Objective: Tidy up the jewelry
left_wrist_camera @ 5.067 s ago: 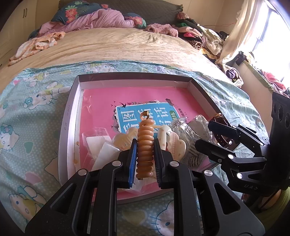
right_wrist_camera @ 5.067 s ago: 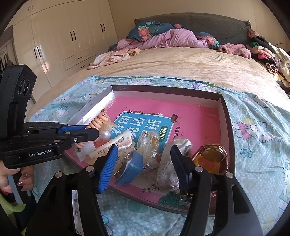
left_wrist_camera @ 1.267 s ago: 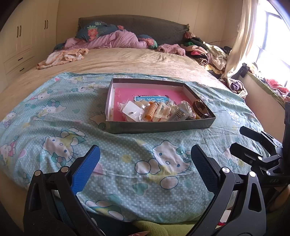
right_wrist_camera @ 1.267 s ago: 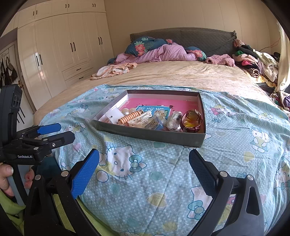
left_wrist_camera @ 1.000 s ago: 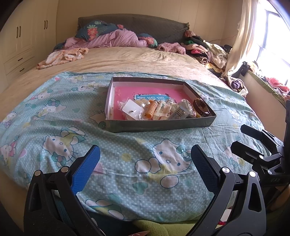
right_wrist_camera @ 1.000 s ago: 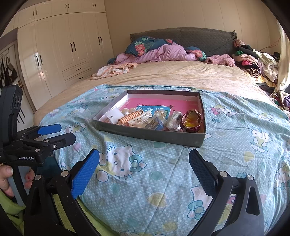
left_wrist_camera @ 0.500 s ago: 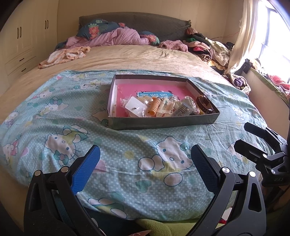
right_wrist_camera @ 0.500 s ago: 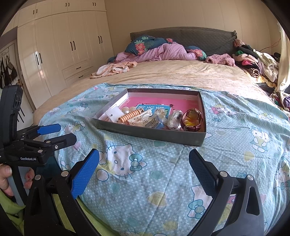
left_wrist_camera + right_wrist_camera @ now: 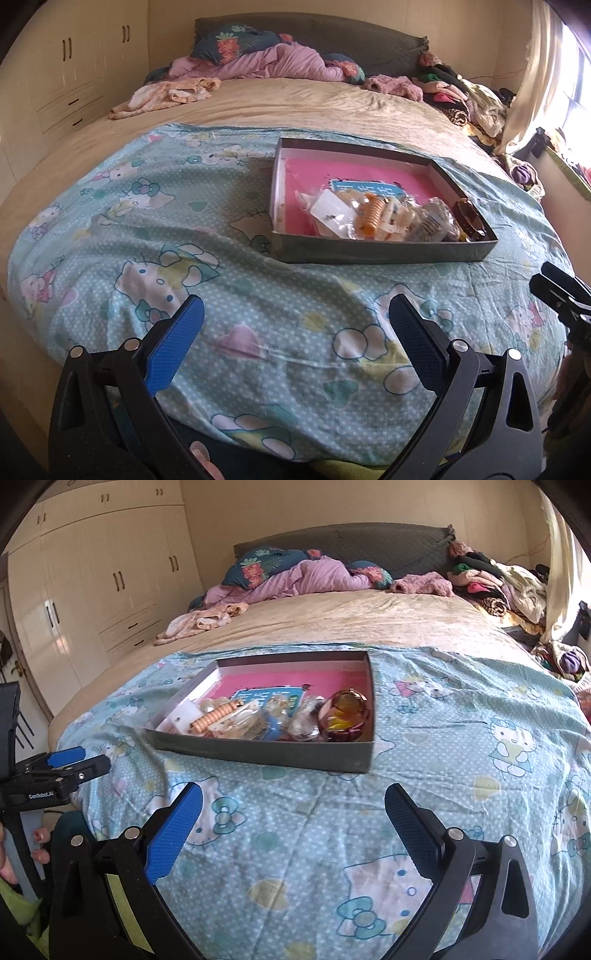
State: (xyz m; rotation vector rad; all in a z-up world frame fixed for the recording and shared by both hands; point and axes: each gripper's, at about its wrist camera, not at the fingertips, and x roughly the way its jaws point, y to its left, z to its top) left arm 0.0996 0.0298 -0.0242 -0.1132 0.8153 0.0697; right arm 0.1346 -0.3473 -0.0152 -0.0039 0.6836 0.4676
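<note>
Left tongs, right tongs both spread wide, empty, near jewelry box on bedspread.

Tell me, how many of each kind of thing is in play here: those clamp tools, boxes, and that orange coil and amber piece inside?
Grippers: 2, left gripper and right gripper, both open and empty.
Box: 1
Orange spiral coil: 1
Amber piece: 1
Total: 5
</note>
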